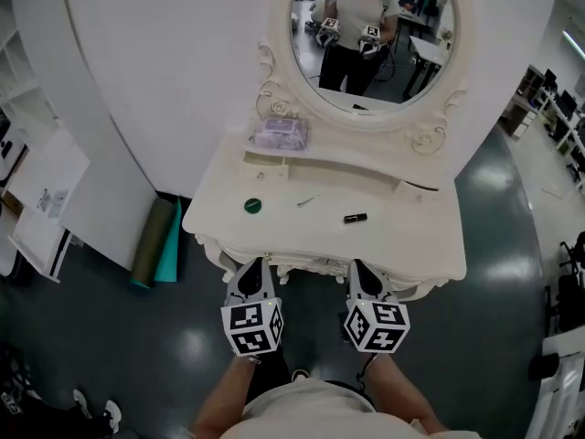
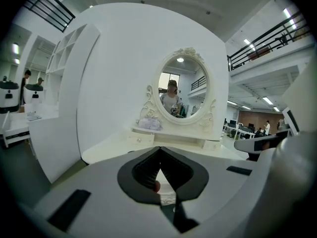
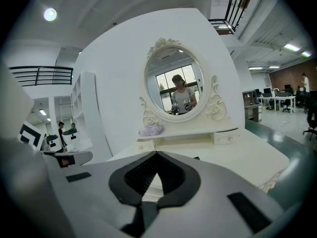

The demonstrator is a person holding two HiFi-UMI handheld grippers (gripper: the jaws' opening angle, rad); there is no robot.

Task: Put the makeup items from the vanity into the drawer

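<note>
- Both of our hand-held grippers were at the near edge of the table [image 1: 430, 236], side by side and pointing toward the mirror [image 1: 370, 35].
- The left hand-held gripper [image 1: 253, 268] had its jaws closed, tips meeting, with nothing between them. Its own view showed the same thing [image 2: 159, 148].
- Same story for the right hand-held gripper [image 1: 363, 268]: jaws together and empty, also seen in its own view [image 3: 157, 153].
- The makeup bits lay on the tabletop, well apart from each other and not touching either gripper.
- A green disc [image 1: 253, 206] was on the left, ahead of the left gripper.
- A thin stick [image 1: 307, 200] lay in the middle. It was too small for us to say what it was.
- A black tube [image 1: 356, 218] lay on its side on the right, just ahead of the right gripper.
- A lilac pouch [image 1: 280, 133] sat on the raised shelf [image 1: 338, 167] under the mirror, at the left end.
- A little drawer [image 2: 139, 139] in that shelf was closed, right below the pouch.
- Two rolls [image 1: 155, 242], one olive and one teal, lay on the floor by the table's left side.
- The mirror showed us holding both grippers.
</note>
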